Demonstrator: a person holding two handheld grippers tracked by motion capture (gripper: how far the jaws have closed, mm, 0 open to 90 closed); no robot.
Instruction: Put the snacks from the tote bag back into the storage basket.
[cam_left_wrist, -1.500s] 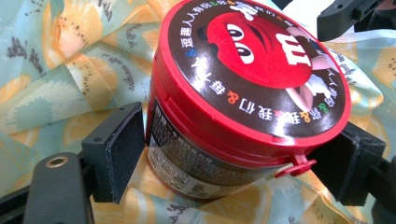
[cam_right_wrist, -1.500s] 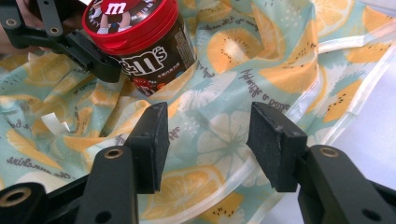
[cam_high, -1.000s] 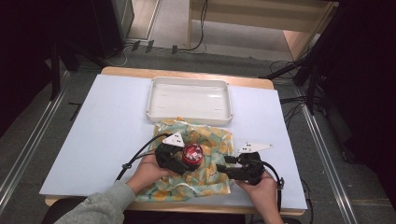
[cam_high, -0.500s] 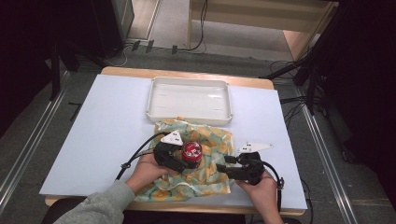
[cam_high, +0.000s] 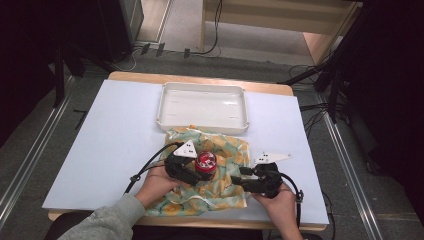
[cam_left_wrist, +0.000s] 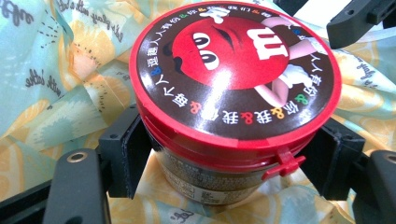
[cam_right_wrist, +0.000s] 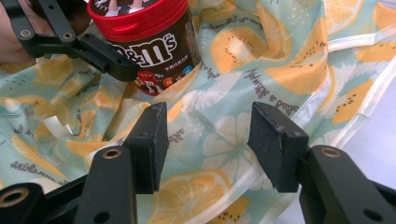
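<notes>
Candy jar (cam_left_wrist: 233, 93), a round brown tub with a red lid, stands upright on the fruit-print cloth (cam_high: 220, 185) that lies spread on the white board (cam_high: 110, 145) covering the table. In the left gripper view the lid's printed face fills the upper frame, a small red tab juts from its rim, and the two black jaws sit at either side of the jar's body just under the lid. The left gripper (cam_left_wrist: 224, 163) has just been closing its jaws with the jar between them, and the pads now look to be against the jar's sides, though a thin gap at either pad cannot be ruled out. From the high view the left gripper (cam_high: 187, 167) lies at the left of the jar (cam_high: 205, 161), held in a hand (cam_high: 155, 182) with a grey sleeve (cam_high: 100, 222) behind it. The right gripper (cam_high: 250, 182) rests low over the cloth's right part, near the jar but apart from it. In the right gripper view its jaws (cam_right_wrist: 205, 140) stand spread with nothing between them but the cloth (cam_right_wrist: 224, 154) beneath, and the jar (cam_right_wrist: 149, 42) shows farther off with one jaw of the other gripper across its side. An empty white tray (cam_high: 202, 120) sits on the board just beyond the cloth's far edge.
</notes>
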